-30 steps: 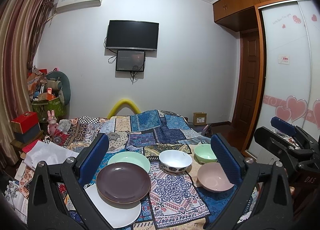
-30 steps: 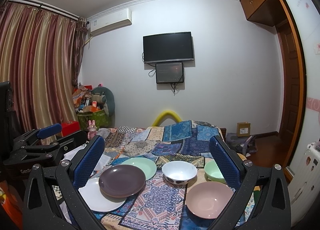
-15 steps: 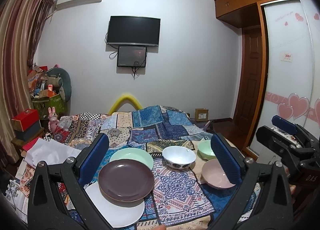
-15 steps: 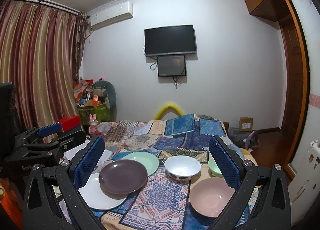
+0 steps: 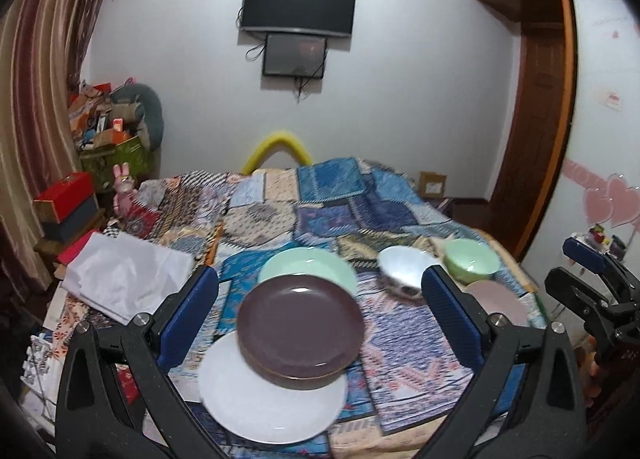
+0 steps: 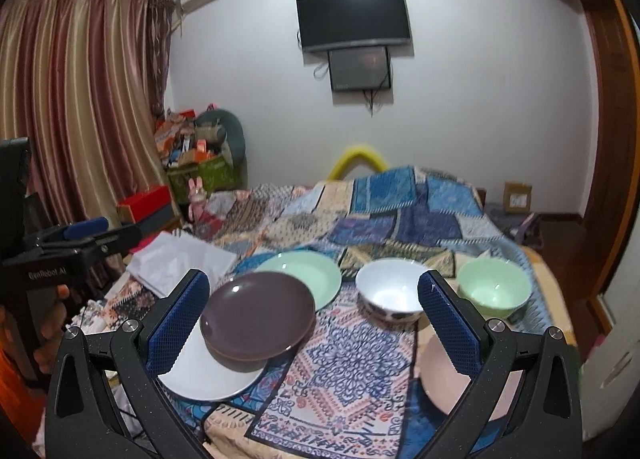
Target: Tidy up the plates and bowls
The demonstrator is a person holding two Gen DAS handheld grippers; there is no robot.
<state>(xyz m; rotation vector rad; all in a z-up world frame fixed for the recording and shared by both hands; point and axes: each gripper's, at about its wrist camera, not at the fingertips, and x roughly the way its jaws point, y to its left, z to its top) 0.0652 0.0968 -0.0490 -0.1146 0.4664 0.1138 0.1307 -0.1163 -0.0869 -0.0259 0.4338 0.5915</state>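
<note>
A TV hangs on the wall at 12 o'clock, a small screen just under it. Curtains fill 9 o'clock. A patchwork quilt covers the bed, white cloth at 9, a cardboard box at 3

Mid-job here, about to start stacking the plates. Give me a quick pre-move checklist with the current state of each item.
1. Left gripper open and empty: ok.
2. Right gripper open and empty: ok.
3. Brown plate reachable from above, nothing on it: ok. It already rests overlapping the white plate.
4. Green plate free to lift: cannot tell; the brown plate's rim overlaps it in both views, contact unclear.
5. White bowl, green bowl and pink bowl upright, apart from each other: ok.
6. Image sharpness for aiming: not ok in the left wrist view, which is blurred.
</note>
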